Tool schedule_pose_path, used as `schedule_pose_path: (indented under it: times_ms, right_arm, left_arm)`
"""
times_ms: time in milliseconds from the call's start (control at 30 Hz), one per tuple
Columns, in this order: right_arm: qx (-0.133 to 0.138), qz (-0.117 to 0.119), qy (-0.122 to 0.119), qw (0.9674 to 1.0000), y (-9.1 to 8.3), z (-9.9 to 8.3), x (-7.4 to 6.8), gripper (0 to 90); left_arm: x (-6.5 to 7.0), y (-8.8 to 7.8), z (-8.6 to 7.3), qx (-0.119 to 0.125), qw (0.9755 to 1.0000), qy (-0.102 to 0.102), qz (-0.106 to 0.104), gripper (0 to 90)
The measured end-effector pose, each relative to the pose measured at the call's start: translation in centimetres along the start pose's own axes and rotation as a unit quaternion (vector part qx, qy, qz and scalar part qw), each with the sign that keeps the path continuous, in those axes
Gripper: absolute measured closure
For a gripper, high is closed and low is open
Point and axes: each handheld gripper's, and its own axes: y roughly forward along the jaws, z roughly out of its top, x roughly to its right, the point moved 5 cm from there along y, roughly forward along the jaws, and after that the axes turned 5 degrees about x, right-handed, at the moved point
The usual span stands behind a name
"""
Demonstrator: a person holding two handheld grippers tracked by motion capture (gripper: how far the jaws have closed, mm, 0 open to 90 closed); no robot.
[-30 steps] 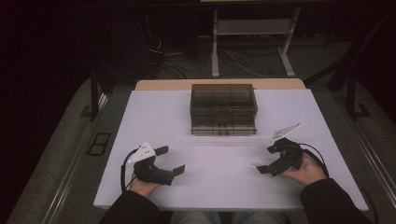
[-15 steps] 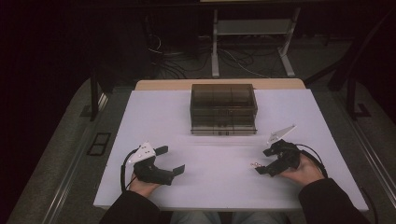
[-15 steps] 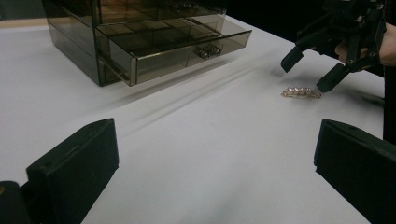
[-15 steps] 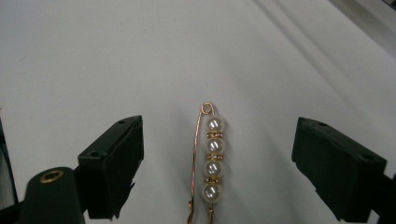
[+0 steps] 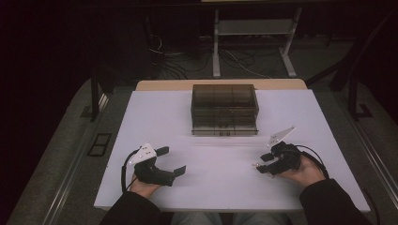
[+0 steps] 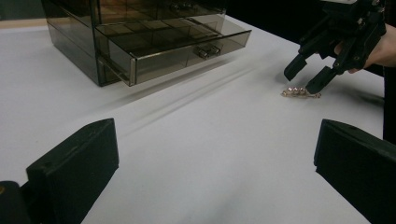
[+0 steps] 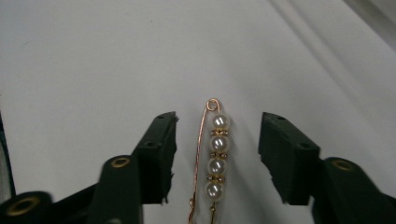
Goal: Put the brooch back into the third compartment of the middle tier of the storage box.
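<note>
Surface (image 5: 155,117): we see a wide white top with the person's forearms coming in over its near edge; it bears the box, both tools and the pin.

Drawer box (image 5: 224,108): a smoky see-through box stands at the far middle of the surface. In the left gripper view its lower drawer (image 6: 182,44) is pulled out toward us, a small handle on its front.

Left tool (image 5: 165,161): we hold it on the near left of the surface, well apart from the box. Its two black jaws stand wide, with bare white surface between them, so it is released.

Right tool (image 5: 264,163): we hold it on the near right, tipped down over the pin. Its jaws have just been closing, and the pin lies between them. In the right gripper view a gap shows on each side of the pearls, so the pads do not press yet and the tool grasps nothing.

Pearl pin (image 7: 212,158): a thin gold safety pin strung with four pearls lies flat on the surface at the near right, well apart from the drawer box, lengthwise between the right tool's jaws.
</note>
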Motion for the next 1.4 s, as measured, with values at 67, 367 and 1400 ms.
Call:
schedule_pose_path:
  times_ms: [67,367,1400]
  right_arm:
    - [-0.003,-0.001,-0.002,1.0,0.04,-0.06,-0.04,55.9]
    - [-0.023,-0.011,-0.015,0.9996,0.48,-0.33,-0.12,69.5]
    - [-0.012,-0.013,-0.002,0.9998,-0.27,-0.23,-0.25,78.4]
  left_arm:
    - [0.0,0.0,0.0,0.0,1.0,0.0,0.0,0.0]
    - [0.0,-0.05,0.04,0.001,1.0,0.003,0.003,0.0]
    - [-0.03,-0.16,0.09,0.004,1.0,0.004,0.006,0.0]
